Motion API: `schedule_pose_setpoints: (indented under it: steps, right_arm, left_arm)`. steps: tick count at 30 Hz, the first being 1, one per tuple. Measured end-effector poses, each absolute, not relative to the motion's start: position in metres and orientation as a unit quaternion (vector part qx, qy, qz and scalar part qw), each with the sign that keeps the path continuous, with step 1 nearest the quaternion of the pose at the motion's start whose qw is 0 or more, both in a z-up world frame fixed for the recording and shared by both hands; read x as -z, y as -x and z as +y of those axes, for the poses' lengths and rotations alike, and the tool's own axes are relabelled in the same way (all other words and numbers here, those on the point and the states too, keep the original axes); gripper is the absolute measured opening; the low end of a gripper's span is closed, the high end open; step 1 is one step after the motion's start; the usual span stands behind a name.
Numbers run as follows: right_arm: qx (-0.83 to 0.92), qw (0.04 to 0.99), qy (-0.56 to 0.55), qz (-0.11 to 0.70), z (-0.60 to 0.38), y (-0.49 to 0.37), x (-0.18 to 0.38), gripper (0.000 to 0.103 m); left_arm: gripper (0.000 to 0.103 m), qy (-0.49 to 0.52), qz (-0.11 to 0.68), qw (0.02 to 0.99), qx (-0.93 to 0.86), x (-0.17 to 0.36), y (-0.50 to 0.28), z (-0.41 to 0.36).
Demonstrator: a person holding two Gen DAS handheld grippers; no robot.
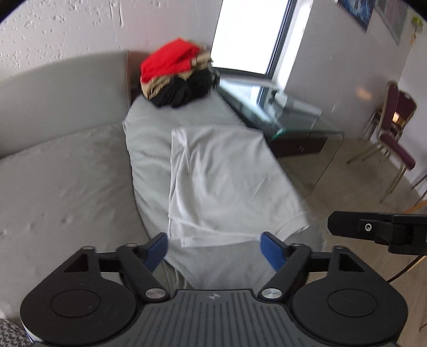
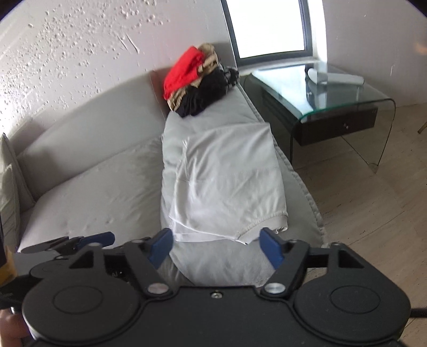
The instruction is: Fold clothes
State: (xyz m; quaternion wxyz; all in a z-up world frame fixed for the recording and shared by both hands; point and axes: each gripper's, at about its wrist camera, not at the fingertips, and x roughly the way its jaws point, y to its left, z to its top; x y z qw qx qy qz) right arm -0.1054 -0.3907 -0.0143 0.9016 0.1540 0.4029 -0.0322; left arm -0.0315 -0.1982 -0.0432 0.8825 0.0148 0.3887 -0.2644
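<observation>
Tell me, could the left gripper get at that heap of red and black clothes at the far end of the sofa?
Probably yes, with a long reach forward. The left gripper is open and empty, and only the flat folded white shirt lies between it and the heap; nothing tall blocks the way.

No readable text, labels, brands or numbers anywhere; wall posters (image 1: 379, 13) too blurred to make out.

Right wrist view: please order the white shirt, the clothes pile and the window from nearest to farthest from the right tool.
1. White shirt, just ahead of the right tool.
2. Clothes pile, at the cushion's far end.
3. Window, behind, upper right.
</observation>
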Motion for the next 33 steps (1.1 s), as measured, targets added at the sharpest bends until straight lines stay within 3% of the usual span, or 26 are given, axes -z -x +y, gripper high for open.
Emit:
schedule_pose_setpoints:
  steps: [4, 12, 16, 33]
  right_arm:
    - [0.032, 0.904, -0.146, 0.400, -0.387, 0.116, -0.014, 0.078]
    - [0.032, 0.905, -0.139, 0.400, -0.384, 0.135, -0.055, 0.090]
    - [0.050, 0.904, -0.123, 0.406, -0.385, 0.133, -0.043, 0.100]
    - [0.090, 0.888, -0.101, 0.439, -0.397, 0.114, 0.003, 0.100]
  left_arm:
    - [0.094, -0.017, 0.382, 0.884, 0.270, 0.025, 0.043, -0.196]
    - [0.102, -0.036, 0.366, 0.883, 0.291, -0.001, 0.065, -0.199]
    - [0.102, -0.059, 0.364, 0.887, 0.277, 0.009, 0.066, -0.208]
    - [0.101, -0.039, 0.392, 0.878, 0.270, 0.048, 0.050, -0.219]
